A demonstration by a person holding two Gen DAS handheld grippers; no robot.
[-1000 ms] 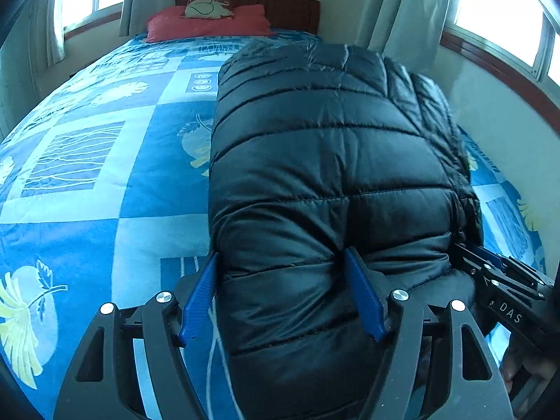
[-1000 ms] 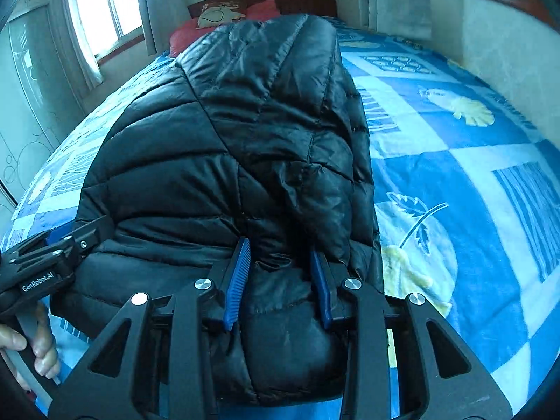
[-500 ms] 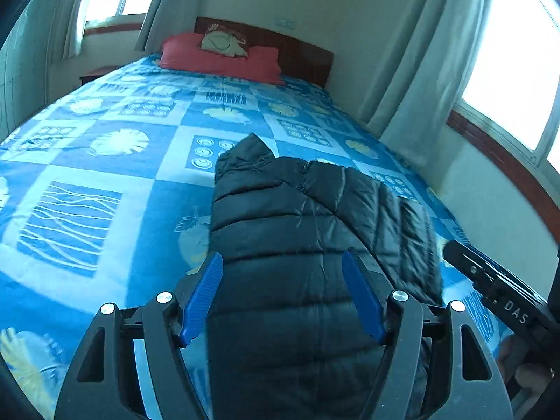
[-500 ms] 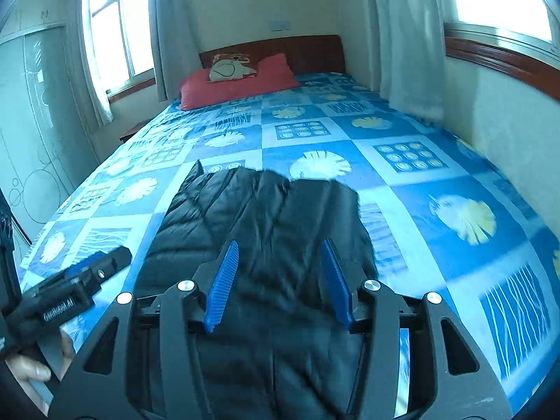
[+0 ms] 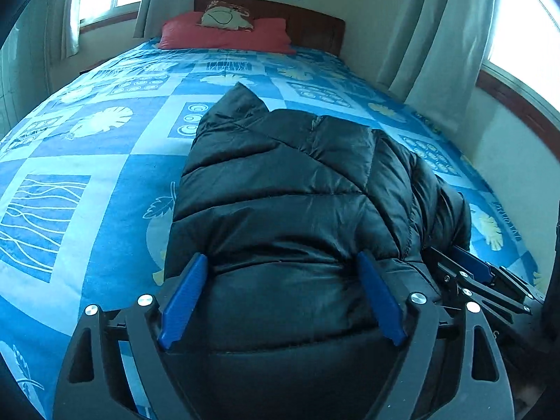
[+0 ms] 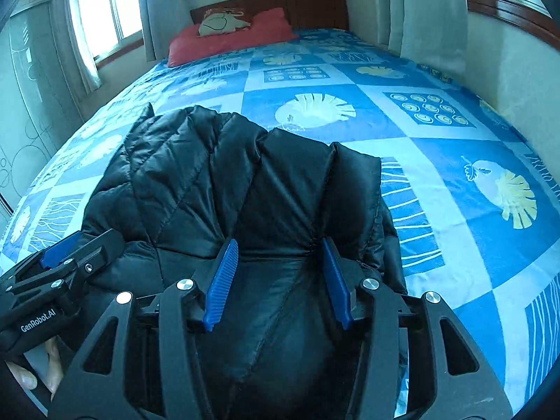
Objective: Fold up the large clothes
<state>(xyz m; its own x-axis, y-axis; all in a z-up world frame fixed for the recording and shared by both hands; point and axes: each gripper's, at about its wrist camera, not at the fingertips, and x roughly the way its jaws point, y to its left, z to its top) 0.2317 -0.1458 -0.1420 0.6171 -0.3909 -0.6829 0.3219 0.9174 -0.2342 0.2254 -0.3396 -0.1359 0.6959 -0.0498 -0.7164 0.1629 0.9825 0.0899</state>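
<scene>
Straddling the jacket (image 5: 290,206) near edge on the bed (image 5: 105,147): left tongs (image 5: 280,294) and right tongs (image 6: 278,280) both apart, gripping nothing, likely pressing the fold flat.

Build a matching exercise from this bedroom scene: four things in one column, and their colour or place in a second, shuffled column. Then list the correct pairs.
Things:
1. puffer jacket
2. pillow
3. headboard
4. right gripper

Descriptions:
A. dark brown wood, against the far wall
B. blue pads spread, jacket fabric between them
C. red, at the far end of the bed
D. black and quilted, lying on the blue patterned bedspread

Pairs: 1-D, 2-C, 3-A, 4-B
</scene>
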